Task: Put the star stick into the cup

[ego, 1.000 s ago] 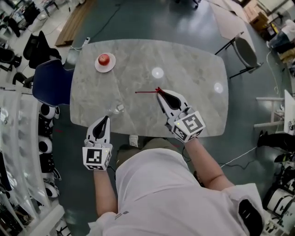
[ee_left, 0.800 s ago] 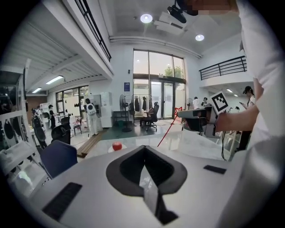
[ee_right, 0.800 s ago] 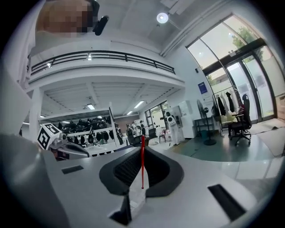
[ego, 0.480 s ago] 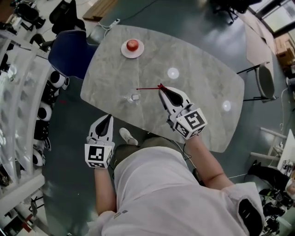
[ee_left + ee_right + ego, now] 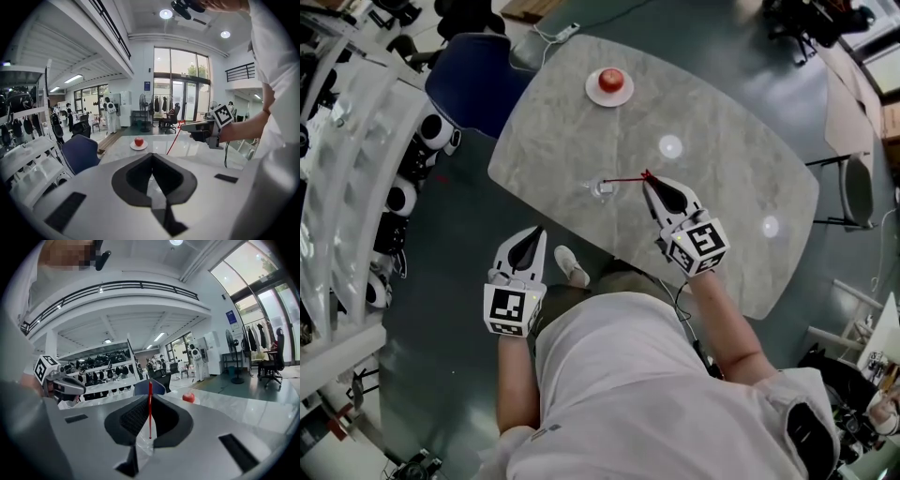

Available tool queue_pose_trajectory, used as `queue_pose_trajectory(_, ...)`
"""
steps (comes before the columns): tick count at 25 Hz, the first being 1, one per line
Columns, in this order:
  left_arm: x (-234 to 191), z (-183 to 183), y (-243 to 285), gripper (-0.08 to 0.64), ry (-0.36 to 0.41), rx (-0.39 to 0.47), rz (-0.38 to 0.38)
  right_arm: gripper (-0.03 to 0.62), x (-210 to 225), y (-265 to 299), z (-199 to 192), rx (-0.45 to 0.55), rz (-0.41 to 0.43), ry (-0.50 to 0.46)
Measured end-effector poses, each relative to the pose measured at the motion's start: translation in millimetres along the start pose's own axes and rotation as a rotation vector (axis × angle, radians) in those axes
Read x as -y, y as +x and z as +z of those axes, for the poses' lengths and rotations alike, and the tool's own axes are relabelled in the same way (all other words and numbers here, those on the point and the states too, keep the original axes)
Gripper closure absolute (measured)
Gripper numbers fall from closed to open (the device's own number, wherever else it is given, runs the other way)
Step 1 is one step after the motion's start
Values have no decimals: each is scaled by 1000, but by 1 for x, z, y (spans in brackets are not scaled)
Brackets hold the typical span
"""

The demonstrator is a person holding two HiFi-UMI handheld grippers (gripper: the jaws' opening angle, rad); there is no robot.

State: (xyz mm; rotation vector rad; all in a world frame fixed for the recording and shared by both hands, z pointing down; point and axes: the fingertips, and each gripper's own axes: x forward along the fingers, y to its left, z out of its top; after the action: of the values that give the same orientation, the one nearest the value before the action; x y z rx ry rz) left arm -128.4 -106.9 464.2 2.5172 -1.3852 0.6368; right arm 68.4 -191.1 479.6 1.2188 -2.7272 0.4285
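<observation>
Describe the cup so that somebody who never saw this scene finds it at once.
Start at the grey marble table. The cup stands near its edge on the person's side, just left of the right gripper, whose red stick points toward it. Unlike the white plate with the apple at the far edge, it is small, clear and nearly see-through.

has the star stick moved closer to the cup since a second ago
Yes. The star stick, clamped in the right gripper, has moved left toward the cup; its free end was well short of the cup and now lies right by it.
</observation>
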Motion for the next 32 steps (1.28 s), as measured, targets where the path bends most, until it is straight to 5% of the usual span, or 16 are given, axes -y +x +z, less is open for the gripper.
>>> queue_pose_trajectory(12, -8, -30, -9, 560, -25, -68, 6, 568, -5, 25, -49, -80, 11, 23)
queue_pose_trajectory(32, -5, -41, -11, 560, -29, -105, -4, 565, 18, 35, -75, -78, -45, 144)
